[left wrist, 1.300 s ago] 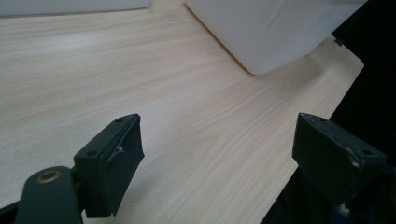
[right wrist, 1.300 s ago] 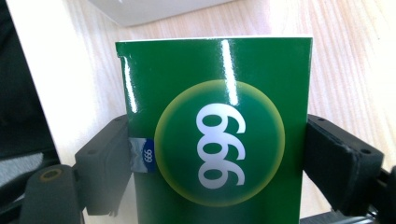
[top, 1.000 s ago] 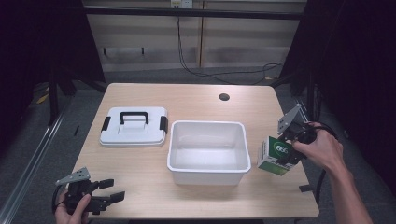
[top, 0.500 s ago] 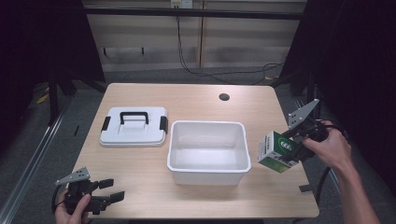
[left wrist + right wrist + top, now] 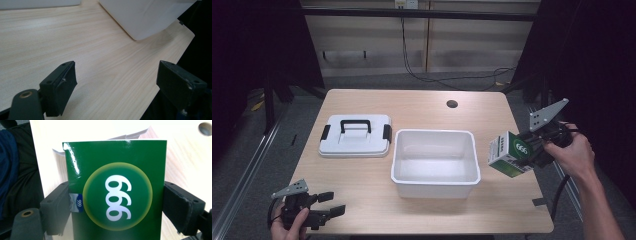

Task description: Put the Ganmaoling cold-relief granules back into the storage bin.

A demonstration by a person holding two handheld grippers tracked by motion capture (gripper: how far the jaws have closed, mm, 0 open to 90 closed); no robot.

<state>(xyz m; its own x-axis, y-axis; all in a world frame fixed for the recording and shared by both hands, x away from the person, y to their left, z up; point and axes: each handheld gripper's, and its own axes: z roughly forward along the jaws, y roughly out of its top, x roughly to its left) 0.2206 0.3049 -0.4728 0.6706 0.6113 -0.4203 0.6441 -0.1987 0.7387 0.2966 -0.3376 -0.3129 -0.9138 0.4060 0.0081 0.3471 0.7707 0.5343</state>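
Observation:
A green and white box (image 5: 510,154) marked 666 hangs above the table's right edge, just right of the white bin (image 5: 434,162). My right gripper (image 5: 532,150) is shut on it; in the right gripper view the box (image 5: 115,192) sits squeezed between both black jaws. A white lid with a black handle (image 5: 355,135) lies flat to the bin's left. At the front left corner my left gripper (image 5: 334,204) is held open, jaws wide apart over bare wood (image 5: 100,65), with nothing between them.
The light wooden table (image 5: 362,185) has a round cable hole (image 5: 452,104) at the back right. The white bin's corner (image 5: 142,20) lies ahead of the left gripper. Dark floor and cables lie behind the table.
My right gripper has lifted the green box off the table and tilted it, carrying it slightly up and to the right. The left gripper has stayed still.

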